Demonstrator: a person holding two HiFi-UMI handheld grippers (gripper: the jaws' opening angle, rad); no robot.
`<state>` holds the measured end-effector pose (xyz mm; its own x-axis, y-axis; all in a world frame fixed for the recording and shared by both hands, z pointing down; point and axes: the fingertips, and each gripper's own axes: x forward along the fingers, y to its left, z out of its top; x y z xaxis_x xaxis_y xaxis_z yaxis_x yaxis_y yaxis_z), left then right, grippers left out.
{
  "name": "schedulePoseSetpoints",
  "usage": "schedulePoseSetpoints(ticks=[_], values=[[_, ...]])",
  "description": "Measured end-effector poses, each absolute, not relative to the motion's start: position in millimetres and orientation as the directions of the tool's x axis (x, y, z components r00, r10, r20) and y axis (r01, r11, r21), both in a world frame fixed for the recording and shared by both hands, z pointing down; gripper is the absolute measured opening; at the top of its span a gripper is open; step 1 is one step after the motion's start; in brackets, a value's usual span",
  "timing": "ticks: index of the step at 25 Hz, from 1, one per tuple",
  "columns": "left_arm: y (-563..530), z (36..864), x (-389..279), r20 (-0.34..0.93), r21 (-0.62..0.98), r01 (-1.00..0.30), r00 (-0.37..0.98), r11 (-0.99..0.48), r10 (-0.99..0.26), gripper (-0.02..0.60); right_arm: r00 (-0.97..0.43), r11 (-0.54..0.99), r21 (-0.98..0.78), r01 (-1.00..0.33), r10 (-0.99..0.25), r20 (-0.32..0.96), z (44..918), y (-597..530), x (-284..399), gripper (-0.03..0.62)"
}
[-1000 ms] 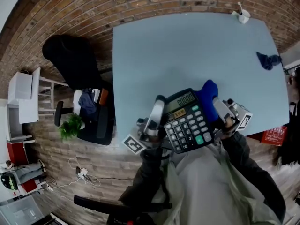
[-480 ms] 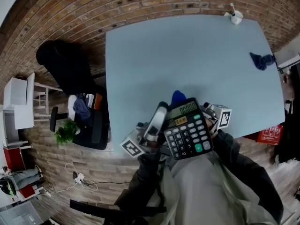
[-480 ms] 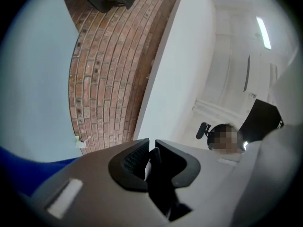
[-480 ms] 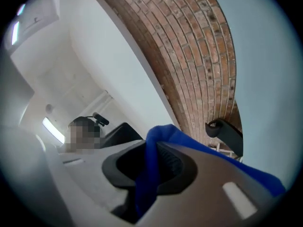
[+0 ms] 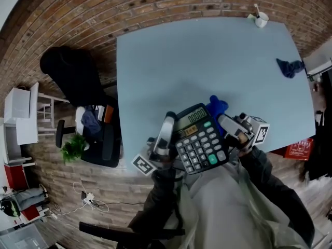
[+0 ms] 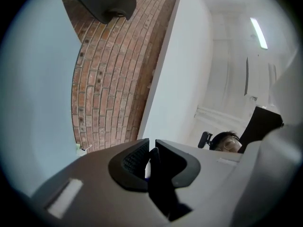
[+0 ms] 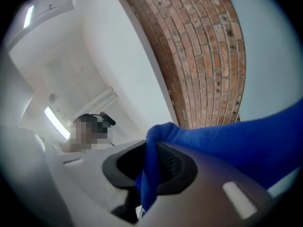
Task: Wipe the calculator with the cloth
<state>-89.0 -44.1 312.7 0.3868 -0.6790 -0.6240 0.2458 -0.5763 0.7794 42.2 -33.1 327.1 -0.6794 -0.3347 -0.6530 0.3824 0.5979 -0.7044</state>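
- The blue cloth (image 5: 216, 107), pinched in the right gripper (image 5: 224, 121), pops back out at the black desk calculator's (image 5: 199, 139) top-right corner.
- The left gripper (image 5: 169, 123) clamps the calculator's left edge, aloft by the chest; wiping looks midway.

The calculator (image 5: 199, 139) sits between the left gripper (image 5: 167, 131) and the right gripper (image 5: 225, 122), above the table (image 5: 197, 61). The cloth (image 5: 217, 107) lies just behind it.

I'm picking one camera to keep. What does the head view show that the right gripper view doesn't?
Only the head view: the calculator, and a dark rag far off on the table. Only the right gripper view: the right hand-held gripper with its jaws pinching a fold of the cloth, and a ceiling light. Both: that blue cloth and the brick floor.
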Motion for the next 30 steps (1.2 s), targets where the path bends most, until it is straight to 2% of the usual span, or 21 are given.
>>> schedulePoseSetpoints(ticks=[3,6,8,10,12,15,18,24,30], values=[[-51,318,-98,-0.600,0.800,0.236,0.327,-0.552,-0.730,0.046,-0.727,0.560,-0.720,0.409,-0.277,-0.628,337,-6,20,0.060],[-58,323,-104,-0.561,0.827,0.183,0.329,-0.532,-0.760,0.046,-0.839,0.633,-0.685,0.360,-0.101,-0.534,342,39,-16,0.060],[-59,319,-104,-0.561,0.826,0.166,0.341,-0.539,-0.755,0.046,-0.870,0.698,-0.647,0.306,-0.072,-0.488,341,48,-22,0.060],[-58,317,-104,-0.559,0.826,0.152,0.347,-0.543,-0.753,0.046,-0.863,0.738,-0.629,0.246,-0.129,-0.489,336,33,-8,0.060],[-58,323,-105,-0.543,0.837,0.143,0.344,-0.528,-0.766,0.046,-0.838,0.759,-0.633,0.154,-0.239,-0.490,332,9,16,0.060],[-58,340,-116,-0.491,0.868,0.102,0.327,-0.487,-0.807,0.047,-0.825,0.769,-0.637,-0.046,-0.389,-0.411,341,-18,42,0.060],[-56,353,-129,-0.437,0.892,0.034,0.324,-0.452,-0.839,0.048,-0.817,0.763,-0.619,-0.184,-0.469,-0.335,350,-23,56,0.060],[-51,385,-142,-0.332,0.910,-0.124,0.358,-0.397,-0.873,0.048,-0.836,0.767,-0.578,-0.278,-0.489,-0.248,362,-18,65,0.060],[-48,415,-137,-0.265,0.933,-0.137,0.371,-0.334,-0.890,0.048,-0.873,0.800,-0.536,-0.268,-0.437,-0.217,365,-8,43,0.060]])
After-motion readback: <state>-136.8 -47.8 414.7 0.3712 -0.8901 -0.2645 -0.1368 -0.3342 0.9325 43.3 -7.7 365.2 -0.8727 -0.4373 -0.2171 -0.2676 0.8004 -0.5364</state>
